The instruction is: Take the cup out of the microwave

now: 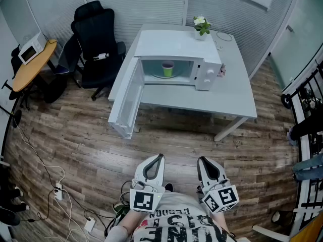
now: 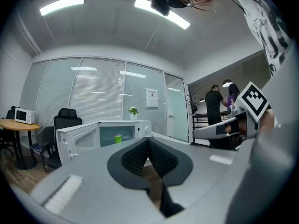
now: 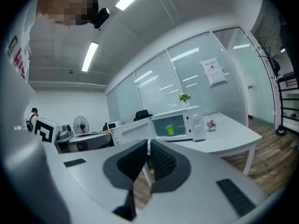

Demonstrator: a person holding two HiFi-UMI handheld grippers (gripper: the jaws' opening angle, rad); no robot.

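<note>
Left hand-held gripper (image 1: 157,158) and right hand-held gripper (image 1: 203,160) are both clenched, empty. Green cup (image 1: 167,68) stands upright inside the open microwave (image 1: 174,47), well ahead, more in line with the left.

left gripper (image 1: 159,158) white, black pads (image 2: 134,157); printed shirt (image 1: 177,227).

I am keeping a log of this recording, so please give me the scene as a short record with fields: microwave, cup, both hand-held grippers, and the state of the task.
microwave: on the white table, door swung wide open
cup: green, upright, inside the microwave
left hand-held gripper: shut, empty, near the person's body, far from the microwave
right hand-held gripper: shut, empty, beside the left one
task: cup not yet taken out
</note>
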